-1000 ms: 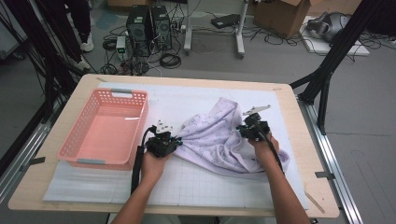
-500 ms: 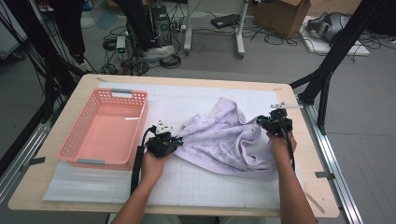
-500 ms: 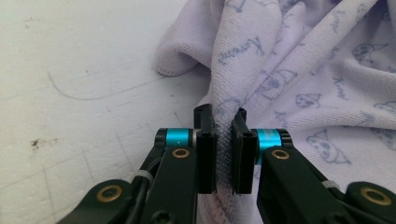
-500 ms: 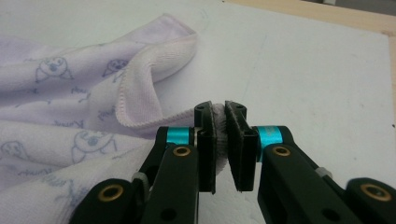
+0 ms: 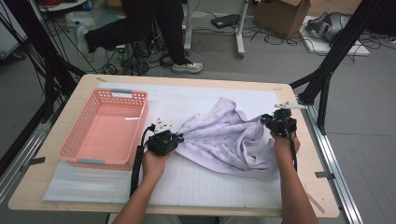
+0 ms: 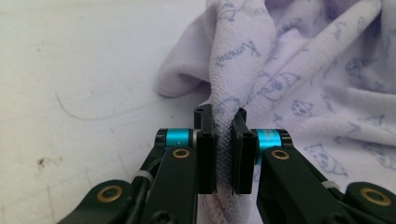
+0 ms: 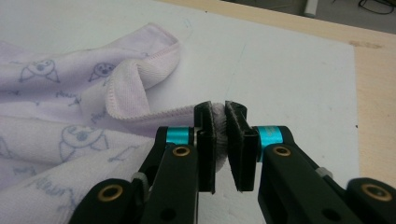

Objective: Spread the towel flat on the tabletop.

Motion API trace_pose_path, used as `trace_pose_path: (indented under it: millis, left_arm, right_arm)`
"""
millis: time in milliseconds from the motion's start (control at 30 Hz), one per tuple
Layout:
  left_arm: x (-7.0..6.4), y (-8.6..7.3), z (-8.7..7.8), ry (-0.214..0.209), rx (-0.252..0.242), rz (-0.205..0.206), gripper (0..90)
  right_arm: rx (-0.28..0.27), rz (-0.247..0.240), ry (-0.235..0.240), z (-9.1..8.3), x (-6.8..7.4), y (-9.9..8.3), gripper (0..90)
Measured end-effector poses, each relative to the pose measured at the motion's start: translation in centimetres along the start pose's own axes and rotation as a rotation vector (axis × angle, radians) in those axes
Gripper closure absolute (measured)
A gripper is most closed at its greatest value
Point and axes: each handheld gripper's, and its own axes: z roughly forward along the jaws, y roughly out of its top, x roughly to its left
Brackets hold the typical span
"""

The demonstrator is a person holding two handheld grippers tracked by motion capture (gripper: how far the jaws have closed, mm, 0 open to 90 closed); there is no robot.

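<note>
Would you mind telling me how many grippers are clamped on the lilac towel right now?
2. The left gripper pinches the lilac towel at its left end; the right gripper pinches its right edge, on the white mat.

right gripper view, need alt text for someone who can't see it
The right gripper, with its two black jaws rising from the bottom, is shut on a bunched edge of a pale lilac towel printed with small cartoon faces. The towel spreads away to the left in loose folds over a white mat, with the wooden table edge at far right.
</note>
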Motion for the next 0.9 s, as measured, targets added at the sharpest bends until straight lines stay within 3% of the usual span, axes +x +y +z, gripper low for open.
trace_pose_path:
  millis: [67,100,167,200,300,367,433,600,733,833,900]
  left_arm:
    - [0.2,0.1,0.3,0.009,0.015,-0.014,81.9]
    - [0.3,0.1,0.4,0.019,0.003,-0.037,77.0]
    - [0.3,0.3,0.1,-0.004,-0.003,-0.078,52.9]
    - [0.1,0.4,-0.1,-0.012,-0.008,-0.068,45.6]
    - [-1.2,0.4,-0.6,-0.052,-0.020,-0.020,39.6]
    - [-2.5,0.3,-0.2,-0.129,-0.004,0.022,40.2]
    - [-3.5,0.1,0.5,-0.188,0.023,0.042,40.3]
    - [-6.1,-0.2,2.7,-0.252,0.106,0.098,38.9]
    - [-8.2,-0.4,4.1,-0.265,0.174,0.186,36.8]
    - [-9.8,-0.6,4.9,-0.215,0.197,0.281,33.4]
    - [-10.4,-0.6,5.0,-0.164,0.199,0.355,37.8]
  right_arm:
    - [0.000,0.004,0.017,0.1,-0.1,0.0,76.1]
    - [-0.001,0.005,0.007,0.1,-0.1,0.0,72.7]
    - [-0.020,0.025,0.007,-0.3,-0.4,-0.1,69.0]
    - [-0.037,0.037,-0.001,-0.7,-0.6,-0.1,65.7]
    - [-0.064,0.053,0.011,-1.7,-1.3,-0.2,64.3]
    - [-0.073,0.062,0.033,-2.5,-1.7,-0.4,62.7]
    - [-0.082,0.041,0.036,-3.1,-1.7,-0.6,62.2]
    - [-0.083,-0.005,0.056,-4.2,-1.5,-2.0,61.1]
    - [-0.078,0.002,0.079,-4.7,-1.6,-3.1,59.1]
    - [-0.071,-0.009,0.086,-5.0,-1.7,-3.6,58.2]
    - [-0.074,-0.014,0.090,-5.3,-1.6,-3.7,57.7]
